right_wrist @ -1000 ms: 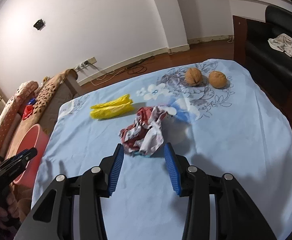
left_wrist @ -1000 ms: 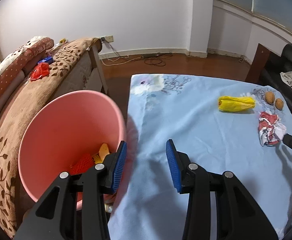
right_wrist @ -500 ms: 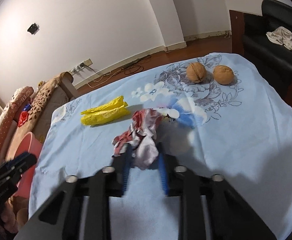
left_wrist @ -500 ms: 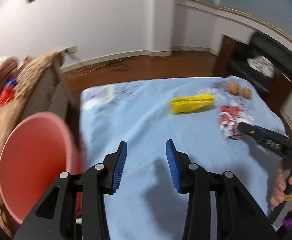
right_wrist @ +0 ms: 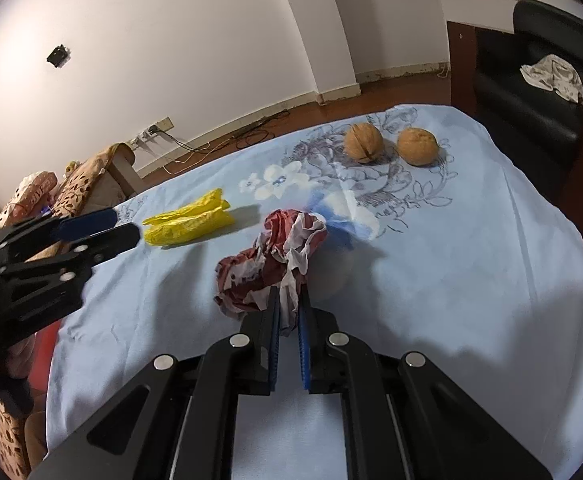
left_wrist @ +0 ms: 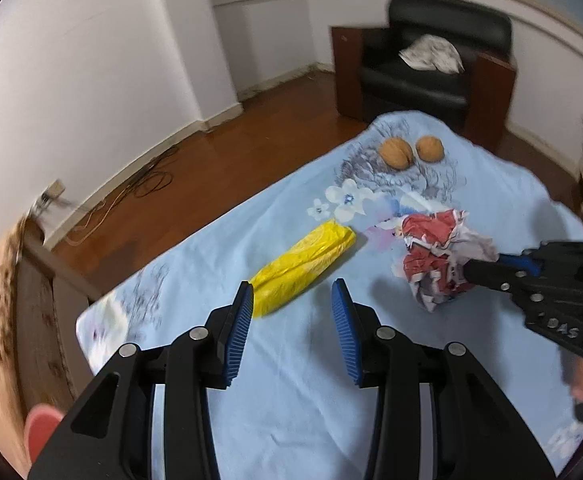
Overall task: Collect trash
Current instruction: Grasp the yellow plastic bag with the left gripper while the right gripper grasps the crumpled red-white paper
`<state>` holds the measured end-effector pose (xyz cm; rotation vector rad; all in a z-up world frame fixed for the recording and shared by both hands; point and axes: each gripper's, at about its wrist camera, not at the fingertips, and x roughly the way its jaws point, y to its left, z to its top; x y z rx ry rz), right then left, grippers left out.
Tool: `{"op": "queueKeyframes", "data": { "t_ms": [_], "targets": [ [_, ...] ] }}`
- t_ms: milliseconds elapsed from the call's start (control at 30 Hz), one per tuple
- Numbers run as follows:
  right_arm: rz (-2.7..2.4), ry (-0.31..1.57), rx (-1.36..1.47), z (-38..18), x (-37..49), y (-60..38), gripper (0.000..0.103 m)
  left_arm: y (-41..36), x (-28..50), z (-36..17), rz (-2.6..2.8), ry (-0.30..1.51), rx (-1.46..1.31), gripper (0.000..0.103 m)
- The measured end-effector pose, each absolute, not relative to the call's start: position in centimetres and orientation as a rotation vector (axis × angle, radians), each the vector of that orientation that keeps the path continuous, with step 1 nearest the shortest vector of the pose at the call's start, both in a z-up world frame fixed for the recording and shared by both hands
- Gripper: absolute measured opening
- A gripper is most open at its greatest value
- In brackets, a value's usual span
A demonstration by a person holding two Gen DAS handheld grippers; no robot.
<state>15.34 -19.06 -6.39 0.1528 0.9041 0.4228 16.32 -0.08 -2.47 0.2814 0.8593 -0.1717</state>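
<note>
The worktop point(right_wrist: 471, 280), covered in a pale blue cloth with a printed flower pattern, carries everything. A black leather armchair point(left_wrist: 419, 80) with a crumpled white cloth point(left_wrist: 431, 54) on its seat stands beyond the far end. At the left edge, a sliver of a pink plastic bin point(left_wrist: 41, 424) shows below the worktop. The left tongs point(left_wrist: 291, 300) stand open with nothing between the blue pads, aimed at the crumpled yellow plastic bag point(left_wrist: 303, 264) lying just ahead of them. The right tongs point(right_wrist: 289, 312) are closed on the near edge of the crumpled red-and-white paper wrapper point(right_wrist: 275, 260), which lies mid-worktop, beside the bag. 2 brown walnuts point(right_wrist: 389, 146) sit side by side near the far edge.
</note>
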Motion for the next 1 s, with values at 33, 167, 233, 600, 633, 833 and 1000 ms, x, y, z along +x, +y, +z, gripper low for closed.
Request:
{"op": "queueKeyframes", "data": {
  "t_ms": [33, 167, 233, 600, 633, 833, 1000],
  "targets": [
    [0.422, 0.907, 0.156, -6.5, 15.4, -19.2, 0.007, -0.4, 16.9, -2.8, -0.188, 0.87, 0.304, 0.041],
    [0.42, 0.917, 0.164, -6.7, 15.6, -19.4, 0.007, -1.1, 18.6, -4.7, -0.226, 0.914, 0.376, 0.041],
    [0.419, 0.922, 0.167, -6.8, 15.8, -19.5, 0.007, -1.1, 19.2, -5.6, -0.224, 0.928, 0.394, 0.041],
    [0.411, 0.941, 0.189, -7.4, 16.4, -19.8, 0.007, -0.6, 19.1, -6.1, -0.216, 0.849, 0.338, 0.012],
    [0.411, 0.939, 0.19, -7.4, 16.3, -19.8, 0.007, -0.5, 19.0, -6.0, -0.216, 0.847, 0.316, 0.007],
    [0.417, 0.923, 0.195, -6.9, 16.0, -19.8, 0.007, 0.2, 17.8, -4.8, -0.202, 0.837, 0.194, 0.0],
    [0.43, 0.902, 0.194, -6.0, 15.5, -19.9, 0.007, 0.7, 15.9, -3.6, -0.197, 0.828, 0.099, 0.0]
  ]
}}
